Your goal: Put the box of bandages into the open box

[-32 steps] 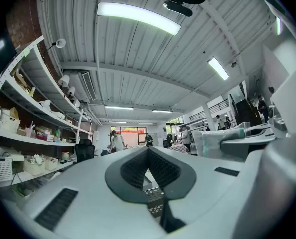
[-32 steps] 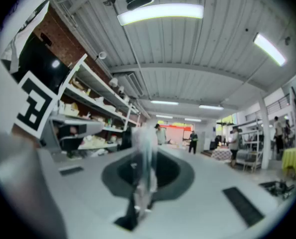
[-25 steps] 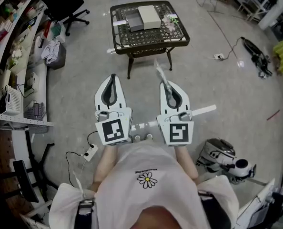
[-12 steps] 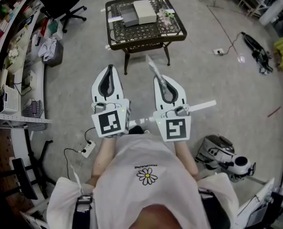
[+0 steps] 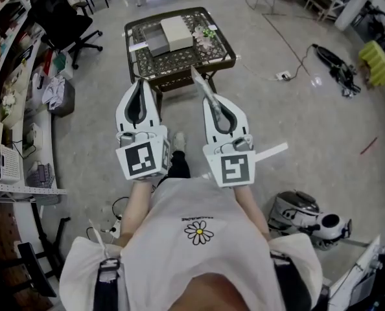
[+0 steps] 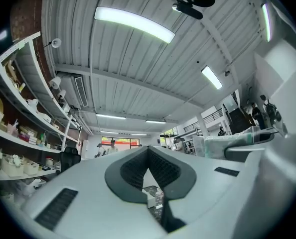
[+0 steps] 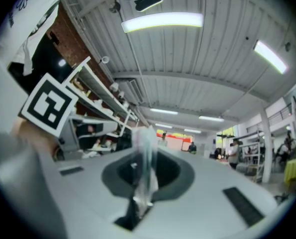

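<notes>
The left gripper [image 5: 139, 86] is held shut, with nothing between its jaws. The right gripper [image 5: 212, 101] is closed on one thin clear strip [image 5: 201, 84]. Ahead of both, one table [image 5: 179, 60] bears one grey box [image 5: 155, 43] and one white box [image 5: 176, 31]. Just right of them lies one small box of bandages [image 5: 207, 36].

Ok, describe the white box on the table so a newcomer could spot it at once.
Find the dark lattice table ahead of the person. Two boxes sit side by side near its far edge. The white box is the right-hand one, paler than the grey box on its left, with a small green-and-white item on its other side.
</notes>
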`<move>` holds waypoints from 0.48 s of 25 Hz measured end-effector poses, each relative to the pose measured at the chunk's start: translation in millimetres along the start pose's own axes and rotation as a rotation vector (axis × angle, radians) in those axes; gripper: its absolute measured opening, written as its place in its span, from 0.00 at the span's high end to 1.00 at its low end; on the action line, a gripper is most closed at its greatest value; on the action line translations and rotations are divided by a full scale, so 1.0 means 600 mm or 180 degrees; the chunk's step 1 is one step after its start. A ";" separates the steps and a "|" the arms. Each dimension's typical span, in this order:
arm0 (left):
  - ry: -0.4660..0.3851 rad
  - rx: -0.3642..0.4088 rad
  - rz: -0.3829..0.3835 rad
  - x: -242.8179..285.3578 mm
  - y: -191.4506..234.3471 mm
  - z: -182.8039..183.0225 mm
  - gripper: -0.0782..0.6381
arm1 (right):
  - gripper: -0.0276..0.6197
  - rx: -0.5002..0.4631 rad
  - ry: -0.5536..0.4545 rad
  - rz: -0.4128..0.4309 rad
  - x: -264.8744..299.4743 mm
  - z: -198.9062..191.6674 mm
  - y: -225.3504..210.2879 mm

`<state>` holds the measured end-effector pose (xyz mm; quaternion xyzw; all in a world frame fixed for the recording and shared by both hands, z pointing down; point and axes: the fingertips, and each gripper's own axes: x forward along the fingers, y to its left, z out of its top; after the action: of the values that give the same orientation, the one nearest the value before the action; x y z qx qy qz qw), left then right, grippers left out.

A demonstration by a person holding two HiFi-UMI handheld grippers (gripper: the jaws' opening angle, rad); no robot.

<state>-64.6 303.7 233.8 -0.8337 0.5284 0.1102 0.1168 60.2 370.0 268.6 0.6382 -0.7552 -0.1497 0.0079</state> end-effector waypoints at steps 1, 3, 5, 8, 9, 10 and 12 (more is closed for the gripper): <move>-0.0031 0.0001 -0.0023 0.016 -0.002 -0.003 0.86 | 0.89 -0.0020 -0.0017 -0.0034 0.012 -0.002 -0.012; -0.0103 -0.0004 -0.0061 0.057 0.000 -0.009 0.86 | 0.89 -0.0073 -0.0086 -0.0097 0.044 -0.004 -0.034; -0.0169 -0.0026 -0.0085 0.106 0.008 -0.015 0.86 | 0.89 -0.0146 -0.0167 -0.0142 0.084 -0.004 -0.054; -0.0233 -0.0014 -0.0121 0.178 0.021 -0.025 0.86 | 0.89 -0.0221 -0.0230 -0.0206 0.148 -0.010 -0.081; -0.0242 -0.0004 -0.0137 0.201 0.025 -0.029 0.86 | 0.89 -0.0198 -0.0236 -0.0220 0.171 -0.014 -0.090; -0.0245 0.0004 -0.0157 0.228 0.029 -0.035 0.86 | 0.89 -0.0156 -0.0238 -0.0221 0.197 -0.019 -0.099; -0.0239 0.0017 -0.0201 0.288 0.039 -0.049 0.86 | 0.89 -0.0078 -0.0246 -0.0205 0.258 -0.030 -0.119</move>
<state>-12.2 137.3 206.7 -0.8449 0.4974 0.1361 0.1421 103.9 206.5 241.2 0.6557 -0.7321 -0.1836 -0.0182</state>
